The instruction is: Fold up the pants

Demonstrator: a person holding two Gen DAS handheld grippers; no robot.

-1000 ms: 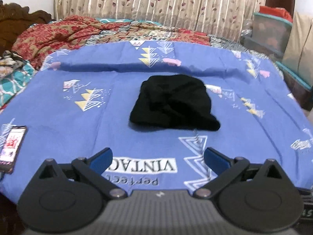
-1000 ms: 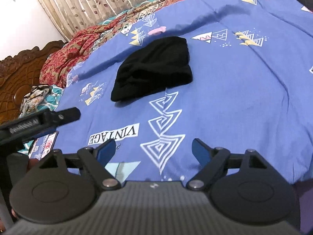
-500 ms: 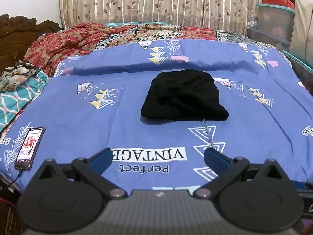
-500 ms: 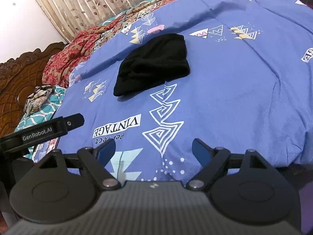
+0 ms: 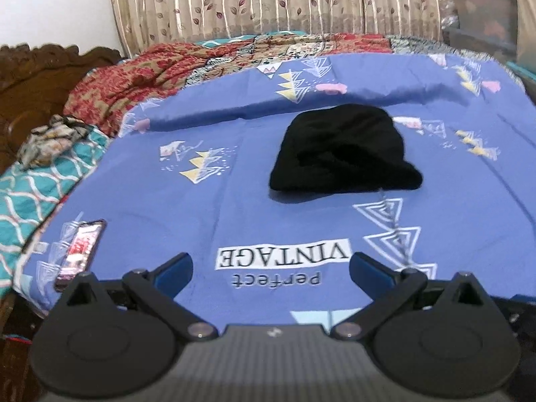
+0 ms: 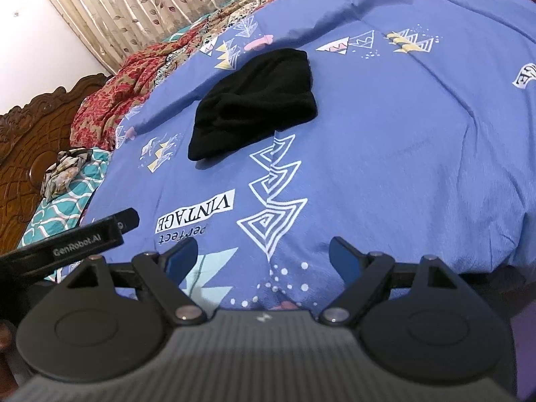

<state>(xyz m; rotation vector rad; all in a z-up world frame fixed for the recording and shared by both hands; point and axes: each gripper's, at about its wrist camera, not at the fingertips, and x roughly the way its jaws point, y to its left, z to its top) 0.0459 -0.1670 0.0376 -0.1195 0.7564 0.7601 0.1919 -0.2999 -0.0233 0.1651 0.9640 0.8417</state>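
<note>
Black pants point(image 5: 341, 152) lie in a compact folded bundle in the middle of a blue patterned bedsheet point(image 5: 234, 207); the right wrist view shows the same pants point(image 6: 258, 100) further up the sheet point(image 6: 385, 140). My left gripper point(image 5: 270, 266) hangs open near the bed's front edge, well short of the pants, with nothing between its blue fingers. My right gripper point(image 6: 263, 256) is open too, also at the front edge and apart from the pants. The body of the left gripper point(image 6: 77, 243) shows at the left of the right wrist view.
A phone point(image 5: 80, 251) with a lit screen lies on the sheet's front left corner. Red floral bedding point(image 5: 160, 70) and a teal pillow point(image 5: 30, 194) lie left, against a carved wooden headboard point(image 5: 30, 80). Plastic storage boxes point(image 5: 485, 16) stand at the far right. Curtains point(image 5: 268, 0) hang behind.
Both grippers have drawn back from the pants toward the bed's front edge. The pants appear smaller and farther off. Both stay open and empty.
</note>
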